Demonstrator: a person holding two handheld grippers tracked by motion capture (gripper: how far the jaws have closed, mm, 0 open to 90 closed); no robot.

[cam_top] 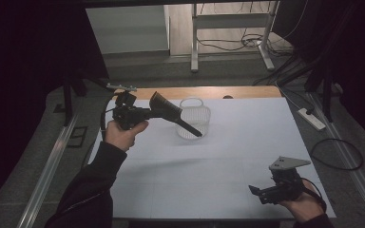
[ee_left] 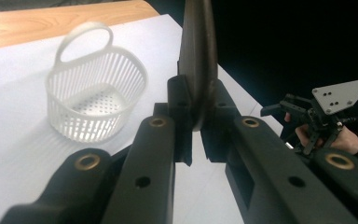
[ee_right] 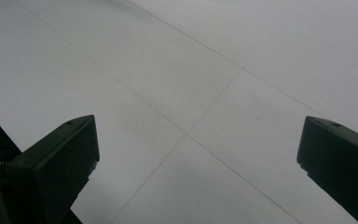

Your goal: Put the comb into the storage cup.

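From the high view we see the left gripper raised above the white table, with its jaws closed on a dark brush. The bristle end is near the gripper and the thin handle slopes down over the white basket, which stands at the far middle of the table. We judge that the step is to put the brush into this basket. The right gripper rests low at the near right corner, well apart from the basket.

In the left gripper view, the brush stands edge-on between the two jaws, held firmly. The basket is upright with its handle up, and it is empty. To do this well, we should lower the handle tip inside the rim first and release only then, because this light basket can tip easily.

In the right gripper view, the jaws stand wide apart over bare table, holding nothing. This gripper could steady the basket if needed.
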